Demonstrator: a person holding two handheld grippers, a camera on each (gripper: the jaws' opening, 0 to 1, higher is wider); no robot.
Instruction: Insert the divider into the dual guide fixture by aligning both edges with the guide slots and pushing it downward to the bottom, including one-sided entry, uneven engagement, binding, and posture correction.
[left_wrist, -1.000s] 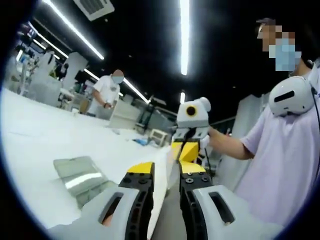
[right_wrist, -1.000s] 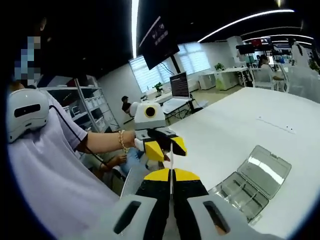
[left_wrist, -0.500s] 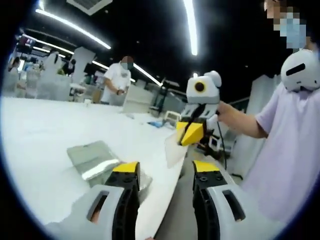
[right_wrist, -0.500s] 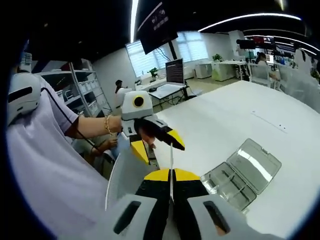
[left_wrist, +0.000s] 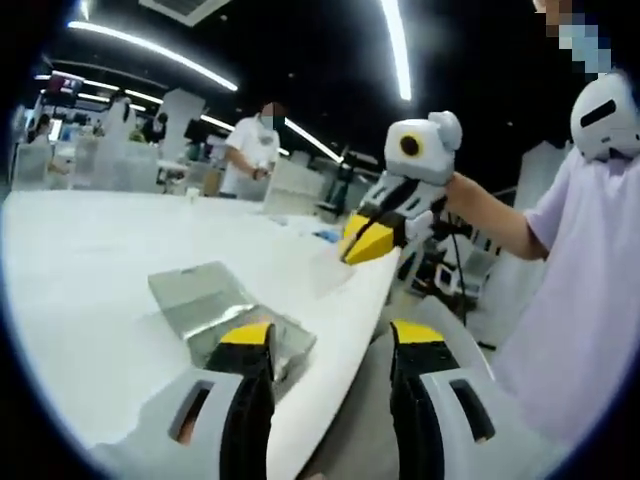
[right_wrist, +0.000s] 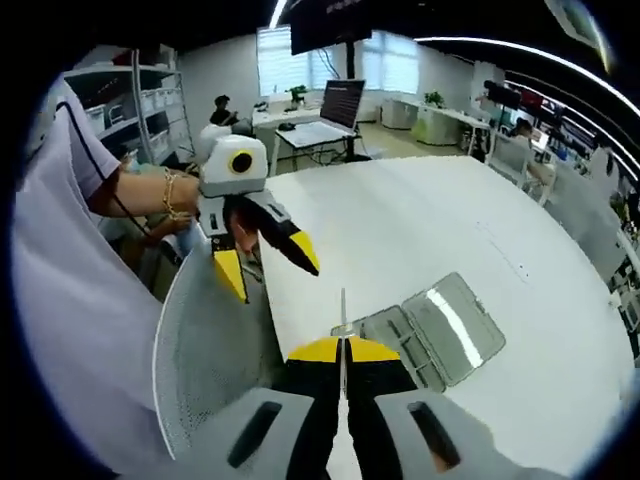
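Note:
My right gripper (right_wrist: 343, 352) is shut on the thin clear divider (right_wrist: 343, 312), which stands edge-on between its yellow-tipped jaws, above the near edge of the white table (right_wrist: 420, 230). The clear fixture box (right_wrist: 432, 333) lies open on the table just right of the divider; it also sits on the table (left_wrist: 90, 270) as the fixture box (left_wrist: 215, 312). My left gripper (left_wrist: 333, 342) is open with nothing between its jaws. Seen from the right gripper view, the left gripper (right_wrist: 268, 268) hangs open off the table's edge. The right gripper (left_wrist: 362, 243) appears shut, above the table edge.
The person's lilac-shirted body (right_wrist: 70, 300) and forearm (left_wrist: 490, 215) are close on the near side. A grey mesh chair back (right_wrist: 200, 360) stands beside the table edge. Another person (left_wrist: 262, 140) stands beyond the far side. Desks with a monitor (right_wrist: 343, 100) lie behind.
My left gripper has opened and let go of the divider, then drawn away from the right gripper. The right gripper keeps the divider and now points down at the table and the box.

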